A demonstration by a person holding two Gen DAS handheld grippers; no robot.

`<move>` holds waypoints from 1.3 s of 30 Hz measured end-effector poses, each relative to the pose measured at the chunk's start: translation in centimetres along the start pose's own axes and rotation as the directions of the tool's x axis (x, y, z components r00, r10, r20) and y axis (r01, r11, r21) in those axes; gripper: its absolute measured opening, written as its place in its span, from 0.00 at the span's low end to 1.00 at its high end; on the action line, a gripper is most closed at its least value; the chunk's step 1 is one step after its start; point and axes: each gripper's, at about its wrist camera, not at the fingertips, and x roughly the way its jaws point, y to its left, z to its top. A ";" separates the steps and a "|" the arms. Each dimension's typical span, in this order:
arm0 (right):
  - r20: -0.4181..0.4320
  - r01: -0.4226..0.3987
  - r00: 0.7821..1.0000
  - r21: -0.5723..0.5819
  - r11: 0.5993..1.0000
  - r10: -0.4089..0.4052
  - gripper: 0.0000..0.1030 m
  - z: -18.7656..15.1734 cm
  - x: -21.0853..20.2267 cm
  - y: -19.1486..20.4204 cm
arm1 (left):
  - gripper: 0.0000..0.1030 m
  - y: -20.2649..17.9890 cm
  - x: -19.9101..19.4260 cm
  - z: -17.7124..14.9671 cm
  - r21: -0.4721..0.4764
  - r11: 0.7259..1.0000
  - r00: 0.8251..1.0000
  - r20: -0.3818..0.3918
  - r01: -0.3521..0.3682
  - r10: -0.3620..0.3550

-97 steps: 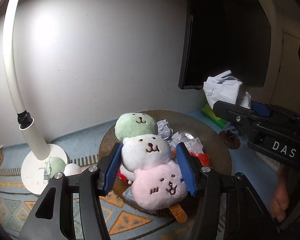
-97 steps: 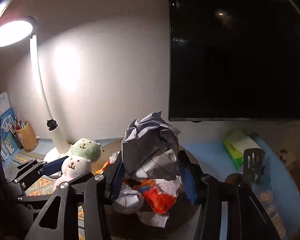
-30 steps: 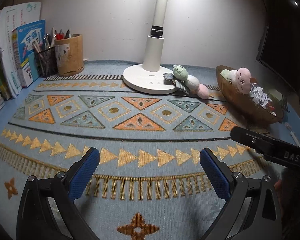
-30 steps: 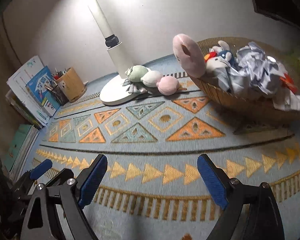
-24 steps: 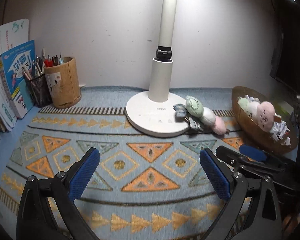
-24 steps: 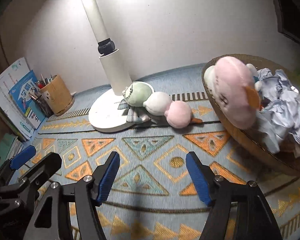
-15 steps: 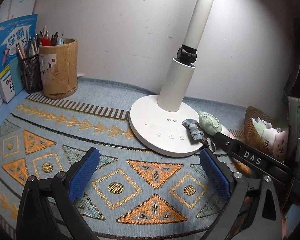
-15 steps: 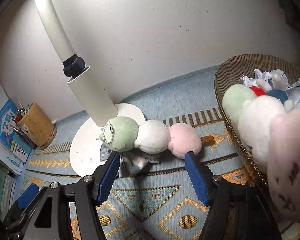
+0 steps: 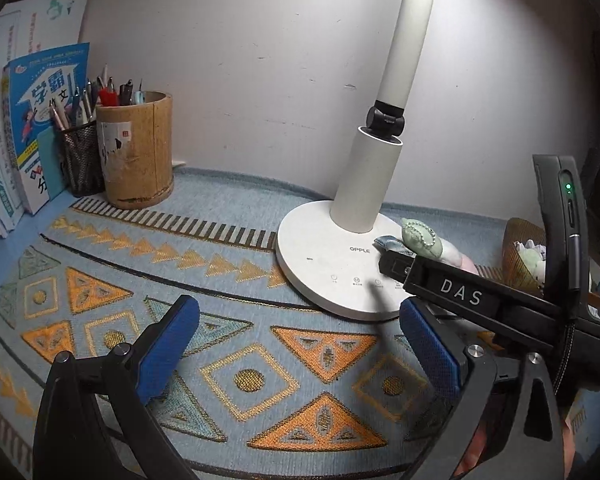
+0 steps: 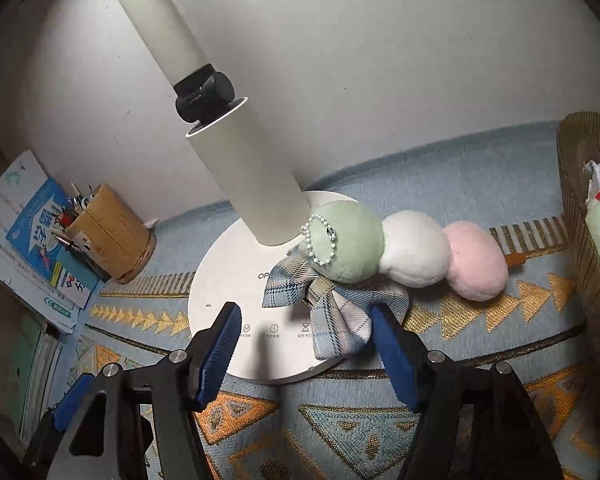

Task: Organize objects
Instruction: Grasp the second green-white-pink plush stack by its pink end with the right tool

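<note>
- Both tongs have closed in on the lamp since half a second ago: in the right wrist view the plush dango skewer (image 10: 408,250) now fills the middle of the frame, where earlier it lay smaller and farther off.
- Right tongs (image 10: 304,344) stand open with nothing between the blue pads; they hover over the front of the lamp base (image 10: 236,300), with the plaid bow (image 10: 332,304) of the skewer just ahead of the pad at 3 o'clock.
- Dango skewer lies on its side: green ball (image 10: 348,240) resting on the lamp base against the lamp post (image 10: 244,168), white ball (image 10: 416,248) next, pink ball (image 10: 476,260) out on the patterned mat (image 10: 480,320), an orange stick tip poking out toward 3 o'clock.
- A bead chain loop (image 10: 320,240) hangs on the green ball.
- Woven basket (image 10: 580,208) sits at 3 o'clock in the right view, holding crumpled paper and another green plush at its edge.
- Left tongs (image 9: 296,340) are also spread wide and empty, hovering over the mat on the surface, short of the lamp base (image 9: 320,256).
- From the left wrist view the right tongs' black body marked DAS (image 9: 472,300) crosses at 3 o'clock, partly covering the skewer (image 9: 424,240).
- Bamboo pen holder (image 9: 136,148), a mesh pen cup (image 9: 80,156) and upright booklets (image 9: 40,120) stand at 10 o'clock against the wall.
</note>
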 end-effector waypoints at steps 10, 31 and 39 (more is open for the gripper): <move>-0.127 -0.267 0.957 -0.037 0.963 0.261 0.17 -2.5 -3.6 2.0 | 0.97 3.1 -1.3 1.1 -0.131 0.990 0.998 0.052 0.049 -0.042; -0.305 0.058 0.786 -0.830 0.555 -0.538 0.66 4.4 4.7 1.3 | 0.97 3.4 0.7 1.2 -0.131 0.989 0.997 -0.029 0.062 -0.066; -0.365 0.032 0.774 -0.793 0.608 -0.517 0.46 5.1 5.9 -1.3 | 0.97 3.6 1.5 0.9 -0.154 0.985 0.994 -0.071 0.072 -0.084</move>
